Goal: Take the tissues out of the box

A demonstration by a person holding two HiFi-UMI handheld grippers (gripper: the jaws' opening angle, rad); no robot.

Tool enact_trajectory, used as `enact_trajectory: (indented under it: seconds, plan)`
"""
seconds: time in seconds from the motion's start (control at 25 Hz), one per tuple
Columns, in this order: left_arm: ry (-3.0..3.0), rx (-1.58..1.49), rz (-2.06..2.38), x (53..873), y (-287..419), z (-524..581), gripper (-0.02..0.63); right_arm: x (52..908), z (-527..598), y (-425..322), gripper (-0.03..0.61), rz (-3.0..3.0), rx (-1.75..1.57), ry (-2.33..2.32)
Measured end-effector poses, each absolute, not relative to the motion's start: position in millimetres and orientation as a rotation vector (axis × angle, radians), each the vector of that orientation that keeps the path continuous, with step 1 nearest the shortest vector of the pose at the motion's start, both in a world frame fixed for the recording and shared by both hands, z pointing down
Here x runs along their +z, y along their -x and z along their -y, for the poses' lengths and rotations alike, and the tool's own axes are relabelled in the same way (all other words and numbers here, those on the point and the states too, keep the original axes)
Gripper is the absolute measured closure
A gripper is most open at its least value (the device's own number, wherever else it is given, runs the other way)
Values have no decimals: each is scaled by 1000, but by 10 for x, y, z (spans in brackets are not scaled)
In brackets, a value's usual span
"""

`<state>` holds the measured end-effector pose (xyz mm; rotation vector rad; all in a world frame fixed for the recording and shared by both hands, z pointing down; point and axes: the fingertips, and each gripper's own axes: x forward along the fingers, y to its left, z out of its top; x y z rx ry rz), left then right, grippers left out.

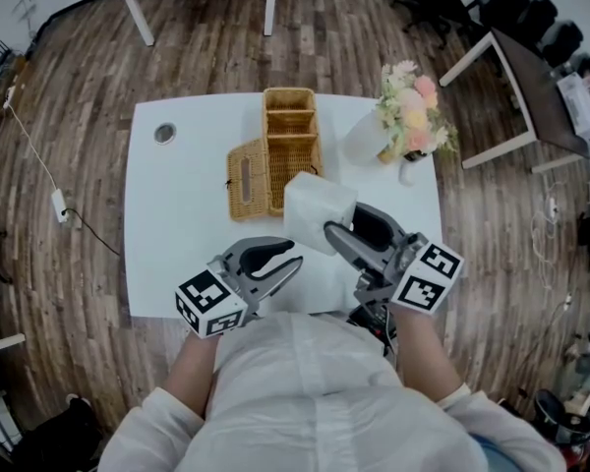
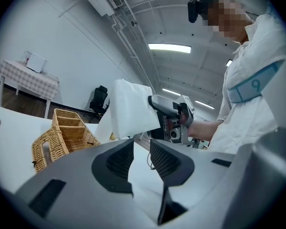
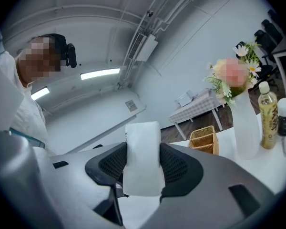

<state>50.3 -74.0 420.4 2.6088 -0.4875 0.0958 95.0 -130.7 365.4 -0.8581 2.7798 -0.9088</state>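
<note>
- Person's shirt (image 1: pixel 305 391) is nearest, filling the bottom of the head view. Both forearms reach fwd over the near edge of the table (image 1: pixel 177 224).
- Wicker box (image 1: pixel 290 93) sits mid-table toward the far edge. No white shows in its compartments, so prob. emptied.
- Lid (image 1: pixel 248 180) lies flat against the box's left side. It looks parked there to keep the opening clear w/o getting in the way.
- Tissue pack (image 1: pixel 315 209) is out of the box, held up in the air just nearer than the box & right of centre. The take-out step looks basically done; what's left is prob. setting it down.
- Right gripper (image 1: pixel 341 217) has its jaws wide apart but clamped on the pack, pads pressing both flat faces. The pack sticks out past the tips. Gripping across the thin dimension prob. keeps a soft pack from sagging or slipping.
- Left gripper (image 1: pixel 297 254) is low near the near edge, left of the pack. Its jaws are parted w/ a narrow gap & nothing btwn them. Seems idle, kept clear of the R hand's path.
- Flowers (image 1: pixel 411 111) stand at the far right corner, w/ bottles (image 3: pixel 267 113) beside them. They are near enough that a wide swing could clip them.
- Round fitting (image 1: pixel 164 133) sits in the far left corner, well apart from the work.
</note>
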Motion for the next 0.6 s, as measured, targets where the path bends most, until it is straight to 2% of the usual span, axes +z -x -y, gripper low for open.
enact_trajectory:
  seconds: [0.6]
  plan:
    - [-2613, 95, 487, 4161, -459, 727, 517, 3740, 1315, -970, 345, -2609, -1057, 839]
